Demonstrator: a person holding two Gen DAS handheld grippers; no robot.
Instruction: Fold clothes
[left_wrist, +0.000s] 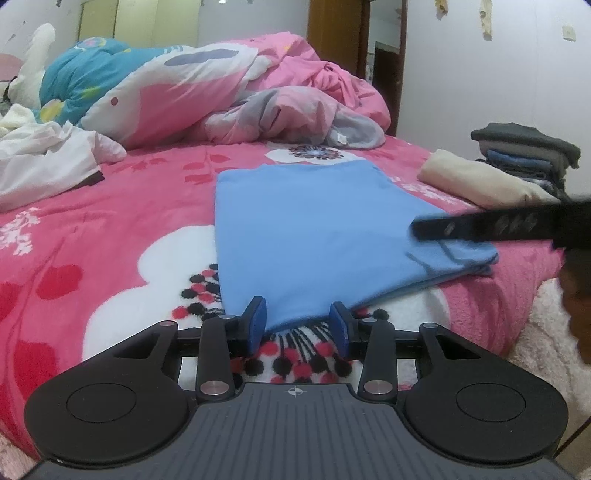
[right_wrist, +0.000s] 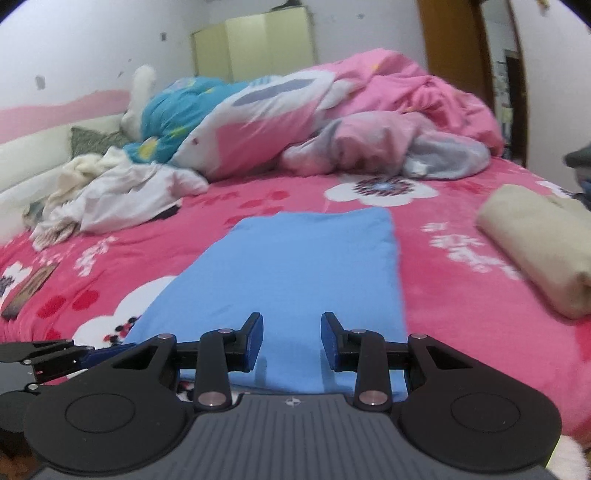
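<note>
A folded light-blue garment (left_wrist: 314, 229) lies flat on the pink floral blanket (left_wrist: 110, 221). My left gripper (left_wrist: 298, 323) is at the garment's near left corner. Its blue pads (left_wrist: 256, 321) stand apart with the corner lying loosely between them, not pinched. In the right wrist view my right gripper (right_wrist: 291, 341) hovers low over the near end of the same garment (right_wrist: 295, 266), jaws apart, nothing pinched. From the left wrist view the right gripper (left_wrist: 421, 230) shows as a blurred black bar over the garment's right edge. The left gripper (right_wrist: 55, 356) is at the lower left.
A cream folded garment (right_wrist: 535, 251) and a stack of dark folded clothes (left_wrist: 528, 151) sit at the bed's right side. Crumpled white clothes (right_wrist: 122, 192) lie at the left, a heaped pink duvet (left_wrist: 221, 92) behind. A small flat object (right_wrist: 29, 291) lies far left.
</note>
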